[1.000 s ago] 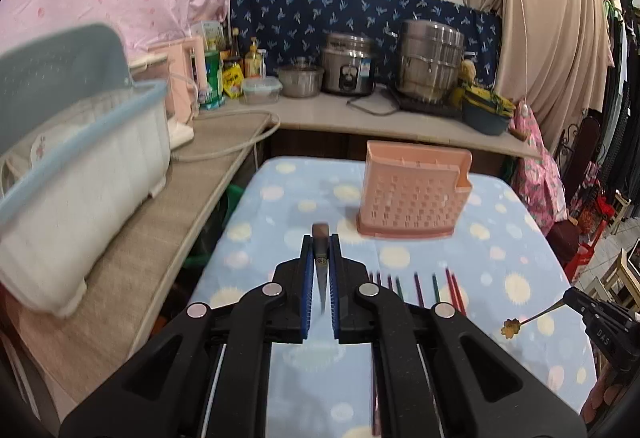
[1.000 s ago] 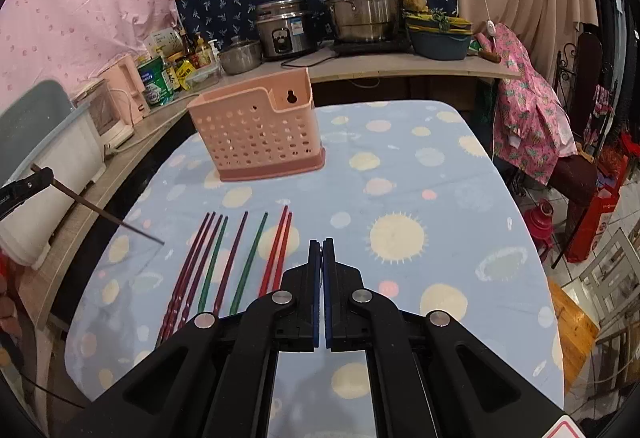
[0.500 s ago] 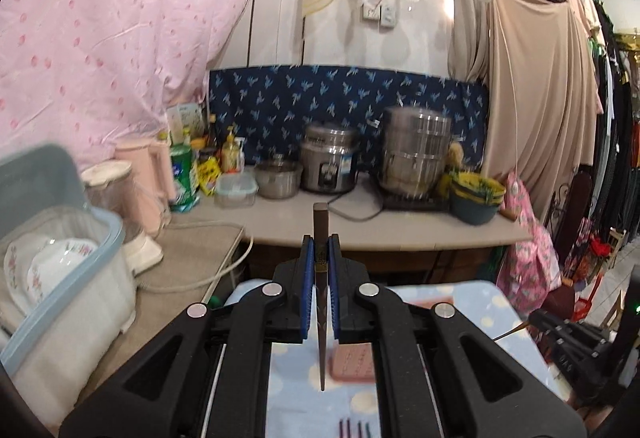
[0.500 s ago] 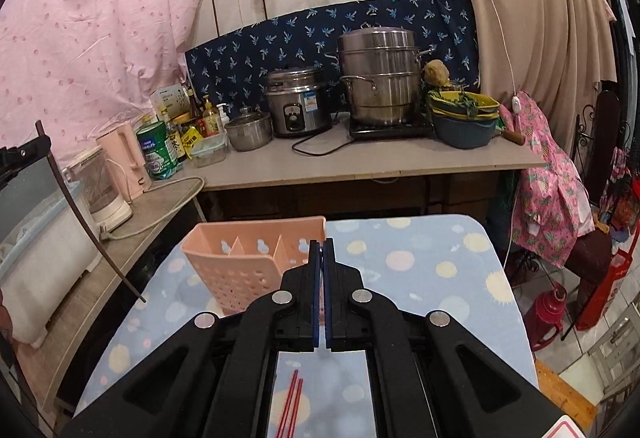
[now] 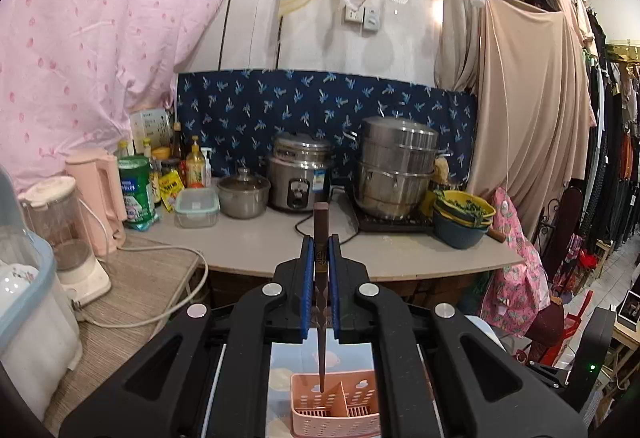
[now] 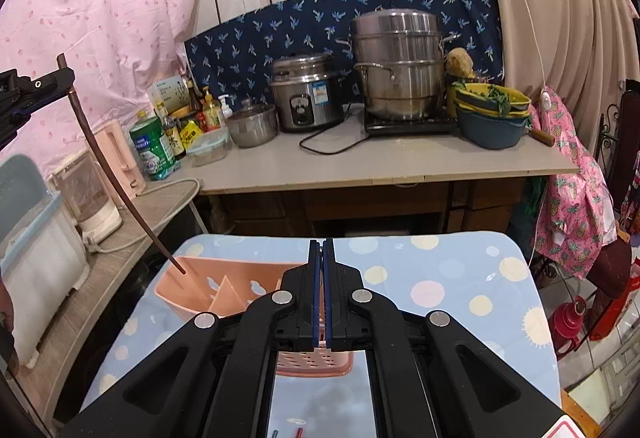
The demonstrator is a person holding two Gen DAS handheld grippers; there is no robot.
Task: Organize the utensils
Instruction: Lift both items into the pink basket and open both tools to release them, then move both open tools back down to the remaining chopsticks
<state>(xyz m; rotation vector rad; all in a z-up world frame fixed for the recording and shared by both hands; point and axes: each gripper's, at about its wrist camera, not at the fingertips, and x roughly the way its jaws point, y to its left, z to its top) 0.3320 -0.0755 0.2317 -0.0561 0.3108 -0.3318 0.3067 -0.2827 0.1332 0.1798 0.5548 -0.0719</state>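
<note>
The thing in hand is one long dark brown chopstick [image 5: 321, 278], thin and straight, with a square flat top end and a body that gets narrower down to a fine point; a small round golden mark sits on it where it passes between the pads. The left gripper [image 5: 320, 286] is closed on this chopstick, with its two blue pads pressing the upper part from both sides, so the square end stands a little above the pads and the long thin part hangs down below them. In the left wrist view the chopstick is nearly upright and its point is over the pale pink plastic utensil basket [image 5: 336, 404], which has holes in its walls and inner dividers that make several compartments. The point is at the left compartment, just beside the slanted divider; I cannot tell if it touches the bottom. In the right wrist view the same chopstick [image 6: 120, 190] looks tilted, going down from the left gripper [image 6: 64, 78] at the left edge to the left end of the basket [image 6: 224, 282], where the tip is inside the rim. The basket stands on the light blue tablecloth with white, pink and yellow dots [image 6: 452, 278]. The right gripper [image 6: 321, 292] is fully closed with nothing seen between its pads, just over the right part of the basket.
</note>
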